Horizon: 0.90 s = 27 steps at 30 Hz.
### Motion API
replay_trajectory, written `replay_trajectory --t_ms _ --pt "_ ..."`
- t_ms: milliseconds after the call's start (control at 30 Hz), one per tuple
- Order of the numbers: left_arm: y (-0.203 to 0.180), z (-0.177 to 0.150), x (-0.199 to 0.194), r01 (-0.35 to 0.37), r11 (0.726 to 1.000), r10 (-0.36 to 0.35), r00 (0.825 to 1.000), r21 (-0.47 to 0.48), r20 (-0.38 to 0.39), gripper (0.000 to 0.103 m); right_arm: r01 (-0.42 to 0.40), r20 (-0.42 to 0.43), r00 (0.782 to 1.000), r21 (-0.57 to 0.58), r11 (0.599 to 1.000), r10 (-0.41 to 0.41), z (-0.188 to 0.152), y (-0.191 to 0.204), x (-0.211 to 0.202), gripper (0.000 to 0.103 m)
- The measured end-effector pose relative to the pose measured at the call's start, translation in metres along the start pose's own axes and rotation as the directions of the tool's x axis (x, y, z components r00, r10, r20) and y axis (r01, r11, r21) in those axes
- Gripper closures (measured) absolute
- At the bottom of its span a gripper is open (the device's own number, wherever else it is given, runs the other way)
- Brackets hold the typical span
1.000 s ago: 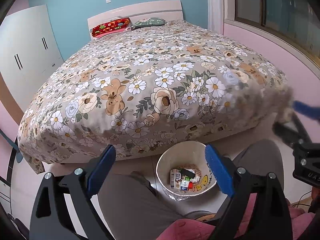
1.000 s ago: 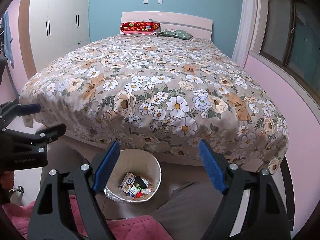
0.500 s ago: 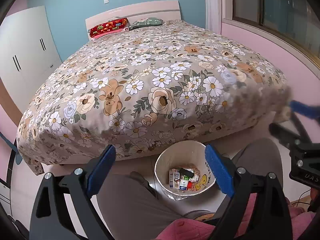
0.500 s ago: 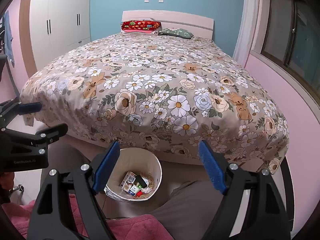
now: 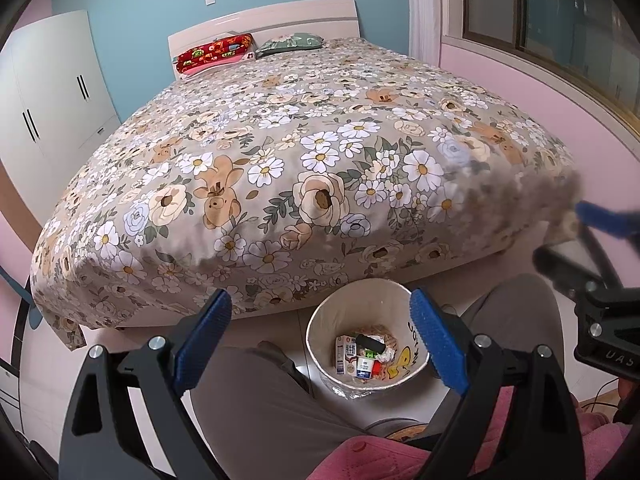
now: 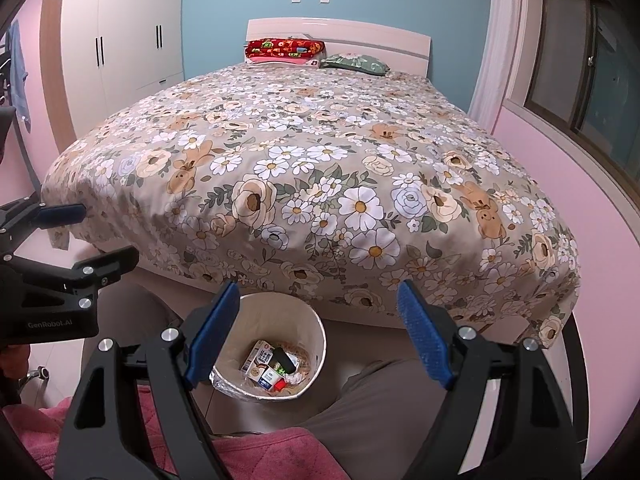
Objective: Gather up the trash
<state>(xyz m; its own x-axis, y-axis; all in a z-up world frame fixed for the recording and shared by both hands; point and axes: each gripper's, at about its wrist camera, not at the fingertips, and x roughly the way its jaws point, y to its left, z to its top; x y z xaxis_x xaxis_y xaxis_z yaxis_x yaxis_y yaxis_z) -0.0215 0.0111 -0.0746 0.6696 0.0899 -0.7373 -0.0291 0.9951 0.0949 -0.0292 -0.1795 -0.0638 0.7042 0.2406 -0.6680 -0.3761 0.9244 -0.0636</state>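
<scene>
I've got both tools up in front of me, pointed down past my knees at the foot of the bed. My left gripper point(image 5: 318, 336) stands with its blue pads spread wide and nothing between them, and my right gripper point(image 6: 318, 328) is the same: jaws wide apart, nothing pinched, just air and floor showing through the gap. Down there on the pale floor, right at the bed's foot and between my grey trouser legs point(image 5: 256, 396), sits the white bin point(image 6: 310, 332), lined with a crinkly bag, a yellow cartoon print on its inner wall. The trash is in it: a white milk carton point(image 6: 260, 360) leaning against the side, a black object point(image 6: 282, 358) lying across it, a smaller white and blue box point(image 6: 269, 378), something red point(image 6: 281, 386) beside that, a crumpled white wad point(image 6: 295, 378), all on a tan layer at the bottom I can't make out. The bed point(image 6: 304, 152) fills most of what I see, its beige cover printed with white daisies, cream roses and little bears, hanging over the edge just above the bin. At the headboard lie a red patterned pillow point(image 6: 285, 49) and a green one point(image 6: 355, 62). A white wardrobe point(image 6: 120, 40) stands along the left wall, a window point(image 6: 592, 76) is set in the pink wall on the right, and a pink quilted cloth point(image 6: 256, 456) covers my lap.
</scene>
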Motion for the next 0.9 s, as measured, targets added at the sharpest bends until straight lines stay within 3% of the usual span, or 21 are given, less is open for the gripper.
replay_trajectory --t_ms 233,900 --pt "0.0010 -0.0016 0.0025 0.019 1.000 -0.019 1.000 -0.008 -0.006 0.011 -0.016 -0.017 1.000 0.004 1.000 0.016 -0.0028 -0.0024 0.0038 0.023" --pt "-0.0006 -0.0023 -0.0006 -0.020 1.000 0.020 1.000 0.007 -0.005 0.011 -0.030 -0.024 0.999 0.003 1.000 0.030 -0.0023 -0.0045 0.0044 0.023"
